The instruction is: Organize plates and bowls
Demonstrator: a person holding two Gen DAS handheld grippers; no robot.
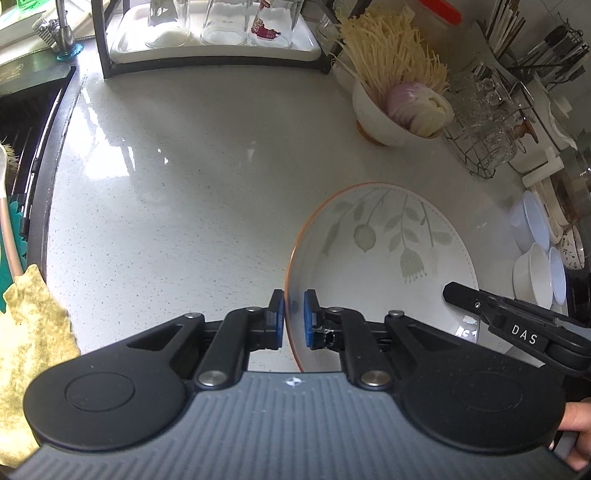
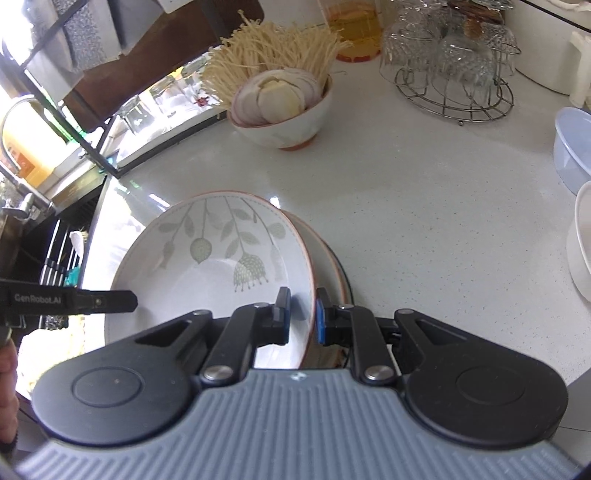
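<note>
Both tongs, left tongs (image 1: 294,319) and right tongs (image 2: 302,315), pinch opposite rims of a white, leaf-patterned, orange-edged bowl (image 2: 207,266) above the table (image 1: 184,184).

Left gripper (image 1: 293,319) and right gripper (image 2: 302,314) — both nearly closed, each pinching a thin rim.

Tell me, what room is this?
Most likely a home kitchen. There is a sink with a tap, a wire rack of drinking glasses, and a bowl of noodles and sliced onion on the counter.
</note>
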